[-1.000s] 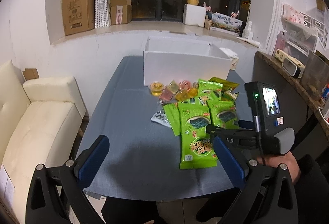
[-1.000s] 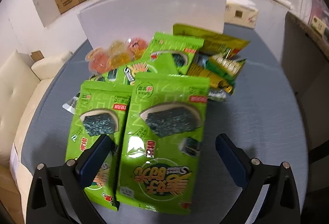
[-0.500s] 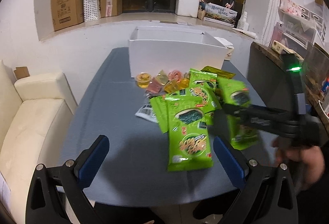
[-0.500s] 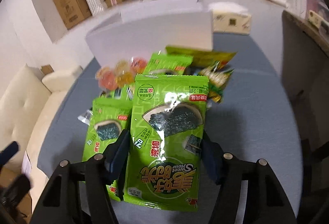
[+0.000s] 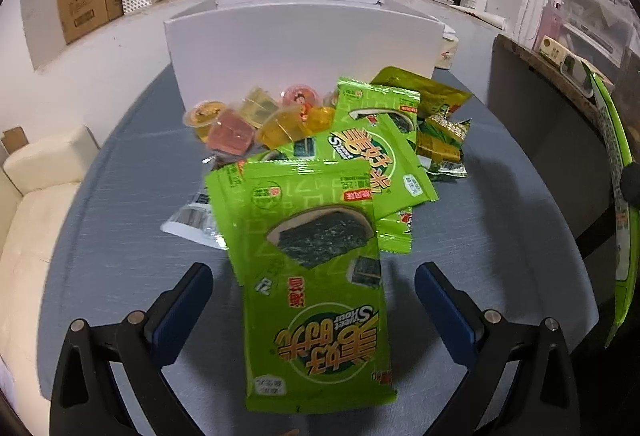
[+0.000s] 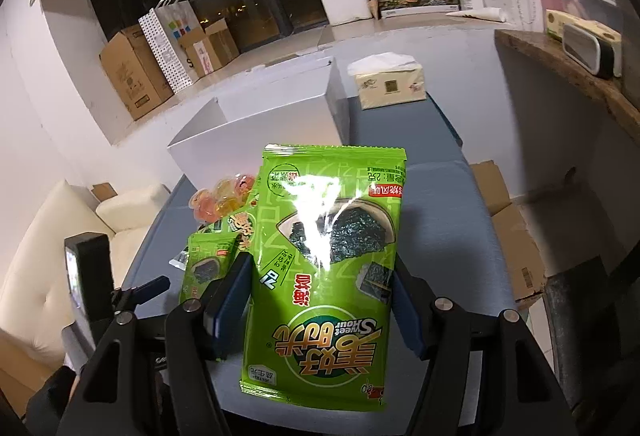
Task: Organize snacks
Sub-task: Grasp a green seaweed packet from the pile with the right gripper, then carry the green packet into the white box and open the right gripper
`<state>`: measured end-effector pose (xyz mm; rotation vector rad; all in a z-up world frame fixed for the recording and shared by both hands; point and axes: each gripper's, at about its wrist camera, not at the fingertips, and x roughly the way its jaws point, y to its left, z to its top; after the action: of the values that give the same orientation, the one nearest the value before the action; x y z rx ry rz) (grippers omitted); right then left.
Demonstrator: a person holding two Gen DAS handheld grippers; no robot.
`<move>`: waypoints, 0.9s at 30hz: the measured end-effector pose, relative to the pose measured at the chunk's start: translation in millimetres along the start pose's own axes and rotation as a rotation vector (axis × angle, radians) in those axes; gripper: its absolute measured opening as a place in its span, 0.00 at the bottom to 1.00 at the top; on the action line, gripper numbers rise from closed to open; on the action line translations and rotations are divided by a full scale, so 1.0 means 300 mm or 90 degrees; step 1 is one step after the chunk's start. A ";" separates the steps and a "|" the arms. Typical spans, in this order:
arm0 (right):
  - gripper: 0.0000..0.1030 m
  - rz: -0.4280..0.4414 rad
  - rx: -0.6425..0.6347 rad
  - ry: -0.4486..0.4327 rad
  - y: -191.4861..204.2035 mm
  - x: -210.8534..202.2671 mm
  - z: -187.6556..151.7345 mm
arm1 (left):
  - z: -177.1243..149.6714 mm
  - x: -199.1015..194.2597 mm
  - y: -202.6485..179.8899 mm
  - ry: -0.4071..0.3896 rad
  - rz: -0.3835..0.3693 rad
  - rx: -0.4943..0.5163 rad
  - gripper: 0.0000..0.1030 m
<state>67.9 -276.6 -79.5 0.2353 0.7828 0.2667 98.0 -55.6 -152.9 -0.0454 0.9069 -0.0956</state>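
My right gripper [image 6: 320, 304] is shut on a green seaweed snack packet [image 6: 332, 268] and holds it upright above the blue table [image 6: 432, 196]. That packet shows edge-on at the far right of the left wrist view [image 5: 618, 196]. My left gripper [image 5: 314, 296] is open, low over another green seaweed packet [image 5: 316, 276] that lies flat on the table between its fingers. Behind it lie more green packets [image 5: 372, 144], jelly cups [image 5: 256, 120] and yellow-green packets [image 5: 436, 116]. The white box [image 5: 300, 40] stands open at the back.
A tissue box [image 6: 390, 80] sits on the table right of the white box. A cream sofa [image 5: 36, 196] is on the left. Cardboard boxes [image 6: 516, 248] stand on the floor to the right. A wooden counter [image 6: 568, 76] runs along the right.
My right gripper closed on a seaweed packet and lifted it up off the pile. My left gripper moved forward and down over the nearest packet on the table.
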 end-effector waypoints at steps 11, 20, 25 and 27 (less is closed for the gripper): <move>0.67 0.027 -0.024 0.005 0.040 0.058 0.013 | 0.046 -0.096 0.070 -0.035 -0.074 -0.027 0.67; 0.67 0.068 -0.050 -0.029 0.175 0.220 0.343 | 0.425 -0.226 0.182 -0.168 -0.056 -0.030 0.67; 0.67 0.064 -0.059 -0.038 0.225 0.371 0.584 | 0.685 -0.130 0.228 -0.196 -0.045 -0.028 0.68; 0.67 0.056 -0.048 -0.031 0.225 0.442 0.685 | 0.762 -0.082 0.240 -0.191 -0.041 -0.026 0.68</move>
<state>295.7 -192.7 -5.6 0.2051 0.7131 0.3722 267.7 18.3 1.4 -0.1230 0.6069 -0.1264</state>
